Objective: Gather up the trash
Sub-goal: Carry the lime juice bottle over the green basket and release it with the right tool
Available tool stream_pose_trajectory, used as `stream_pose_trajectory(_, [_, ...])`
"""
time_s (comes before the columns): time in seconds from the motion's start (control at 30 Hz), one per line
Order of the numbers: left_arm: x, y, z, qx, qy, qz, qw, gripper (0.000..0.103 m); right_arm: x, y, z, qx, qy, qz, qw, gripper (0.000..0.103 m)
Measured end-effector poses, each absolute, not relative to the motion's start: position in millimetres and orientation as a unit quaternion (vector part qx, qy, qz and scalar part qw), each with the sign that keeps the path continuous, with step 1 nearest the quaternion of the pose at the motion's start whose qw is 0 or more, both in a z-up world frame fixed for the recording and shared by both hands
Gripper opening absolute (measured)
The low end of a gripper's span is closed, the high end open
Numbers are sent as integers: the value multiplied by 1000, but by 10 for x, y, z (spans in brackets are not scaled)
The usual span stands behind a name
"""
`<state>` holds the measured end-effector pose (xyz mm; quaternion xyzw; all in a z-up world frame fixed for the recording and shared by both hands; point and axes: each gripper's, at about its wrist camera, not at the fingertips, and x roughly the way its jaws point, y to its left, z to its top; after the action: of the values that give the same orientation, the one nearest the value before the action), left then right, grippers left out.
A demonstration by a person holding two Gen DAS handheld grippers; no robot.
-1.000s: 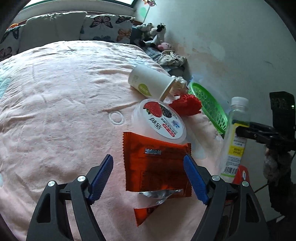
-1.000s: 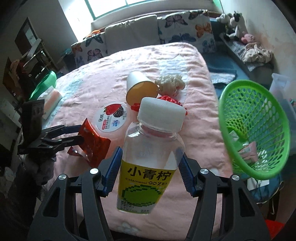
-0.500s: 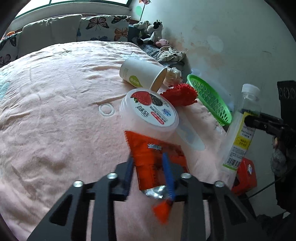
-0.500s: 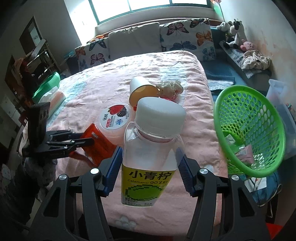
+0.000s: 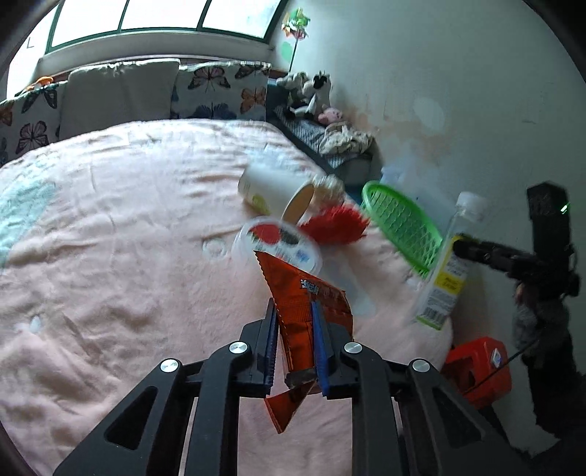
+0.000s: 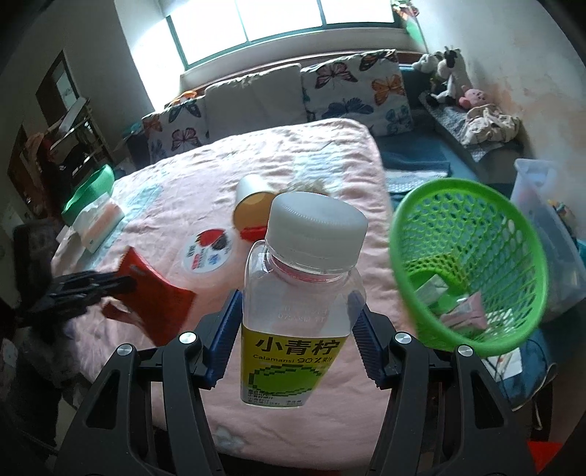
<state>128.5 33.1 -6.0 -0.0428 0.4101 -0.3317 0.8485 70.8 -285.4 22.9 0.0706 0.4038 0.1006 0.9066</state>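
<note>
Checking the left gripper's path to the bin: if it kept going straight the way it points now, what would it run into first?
Probably the round lidded tub, just beyond the orange wrapper clamped in the left gripper. The green basket sits off to the right, not in line. Depth is uncertain.

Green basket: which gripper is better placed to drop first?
Right. The right gripper holds the bottle beside the green basket; the left gripper with the orange wrapper sits farther back over the bed.

Daylight from a wide window falls on butterfly cushions and a pink-covered bed.
</note>
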Motion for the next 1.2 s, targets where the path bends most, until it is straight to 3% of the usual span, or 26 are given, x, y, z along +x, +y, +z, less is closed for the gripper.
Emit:
stream_pose_trajectory(0.43, [1556, -482, 581, -56, 358, -365, 857, 17, 1077, -4024, 172, 57, 363, -31, 929, 59])
stream_pose_trajectory(0.87, [1889, -1369, 599, -46, 373, -390, 841, 17, 1587, -4621, -654, 82, 418, -66, 902, 59])
stream_pose_trajectory(1.2, [2036, -1766, 431, -36, 397, -399, 826, 17, 1683, -4672, -915, 72, 444, -81, 889, 60])
